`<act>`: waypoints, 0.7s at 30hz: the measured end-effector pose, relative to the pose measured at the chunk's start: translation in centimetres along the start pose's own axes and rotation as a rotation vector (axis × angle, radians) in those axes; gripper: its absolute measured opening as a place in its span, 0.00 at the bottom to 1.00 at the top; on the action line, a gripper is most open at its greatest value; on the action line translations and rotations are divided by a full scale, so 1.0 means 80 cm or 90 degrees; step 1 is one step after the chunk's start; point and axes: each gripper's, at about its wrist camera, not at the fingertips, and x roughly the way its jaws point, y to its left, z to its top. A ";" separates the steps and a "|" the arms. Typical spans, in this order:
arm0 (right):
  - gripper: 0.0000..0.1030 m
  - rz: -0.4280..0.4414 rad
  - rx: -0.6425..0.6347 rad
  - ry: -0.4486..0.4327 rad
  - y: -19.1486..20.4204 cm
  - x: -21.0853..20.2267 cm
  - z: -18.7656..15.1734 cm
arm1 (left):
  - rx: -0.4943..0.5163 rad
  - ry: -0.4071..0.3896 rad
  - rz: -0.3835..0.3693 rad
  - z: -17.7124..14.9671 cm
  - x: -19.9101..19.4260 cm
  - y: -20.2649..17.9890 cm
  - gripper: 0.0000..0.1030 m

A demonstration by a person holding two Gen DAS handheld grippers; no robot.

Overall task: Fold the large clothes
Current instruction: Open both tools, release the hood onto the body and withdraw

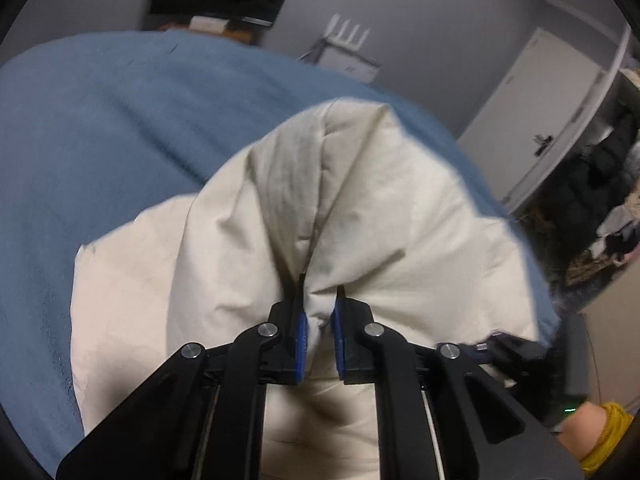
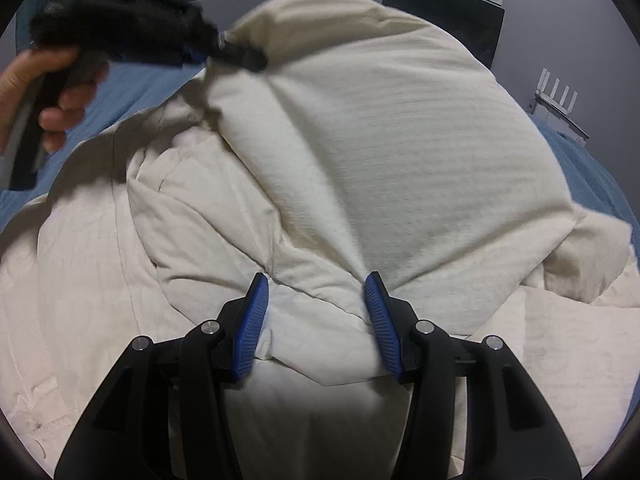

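blue bedspread [image 1: 100,128]; puffy cream duvet [image 2: 380,140] bunched, soft folds

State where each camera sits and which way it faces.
Left wrist view: on the left hand-held gripper, looking forward and down along its blue pads, shut on the cream quilted garment over the blue bed cover; the other hand's wrist in a yellow cuff shows.
Right wrist view: on the right hand-held gripper, looking down at bunched garment pinched between its pads; the left hand shows, blurred, with its gripper.
Shared: garment, bed cover, dark monitor, white router.
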 end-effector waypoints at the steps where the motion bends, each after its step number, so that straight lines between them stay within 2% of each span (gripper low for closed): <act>1: 0.46 0.001 0.000 0.001 0.000 0.002 -0.003 | 0.005 0.013 0.016 -0.003 0.012 0.005 0.12; 7: 0.46 0.011 0.007 0.008 0.000 0.003 -0.007 | -0.043 0.056 0.015 -0.013 0.049 0.039 0.15; 12: 0.46 -0.002 0.002 0.007 0.000 0.000 -0.001 | -0.013 0.052 0.043 -0.013 0.054 0.025 0.18; 15: 0.46 -0.030 -0.015 -0.002 0.005 -0.011 -0.001 | 0.005 -0.001 0.057 -0.018 0.025 0.006 0.35; 17: 0.46 -0.036 -0.013 -0.002 0.013 -0.021 0.002 | 0.007 -0.021 0.048 -0.028 0.000 -0.004 0.51; 21: 0.46 -0.025 0.006 -0.008 0.019 -0.035 0.001 | 0.054 -0.003 0.043 -0.057 -0.025 -0.023 0.52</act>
